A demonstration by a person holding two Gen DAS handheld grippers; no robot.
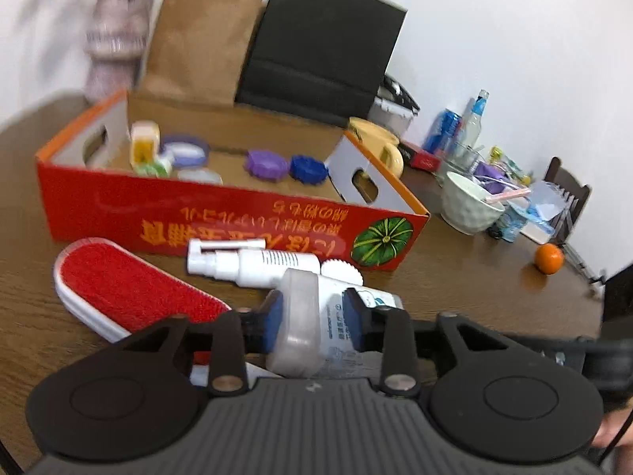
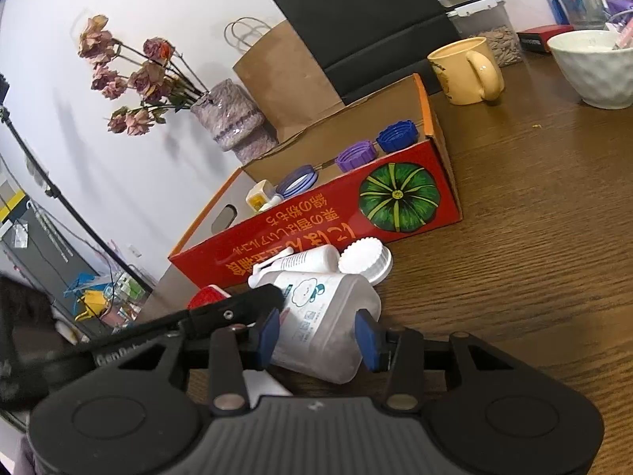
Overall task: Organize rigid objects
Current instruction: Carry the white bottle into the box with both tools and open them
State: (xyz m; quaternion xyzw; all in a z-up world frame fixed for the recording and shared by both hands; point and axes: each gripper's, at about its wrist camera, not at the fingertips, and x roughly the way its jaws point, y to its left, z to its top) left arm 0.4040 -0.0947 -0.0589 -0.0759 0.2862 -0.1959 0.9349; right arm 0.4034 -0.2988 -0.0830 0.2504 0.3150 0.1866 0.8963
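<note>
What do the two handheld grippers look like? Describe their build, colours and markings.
Both the left gripper and the right gripper share one build: a ribbed grey body, two round black discs, black linkage arms with silver pins, and blue pads on black fingers. In the right wrist view, the left gripper's side carries partly legible white lettering.

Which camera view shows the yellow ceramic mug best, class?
The right wrist view: the yellow ceramic mug stands whole and sharp, handle facing the camera. In the left wrist view the red cardboard box hides most of the mug, and it is blurred.
</note>
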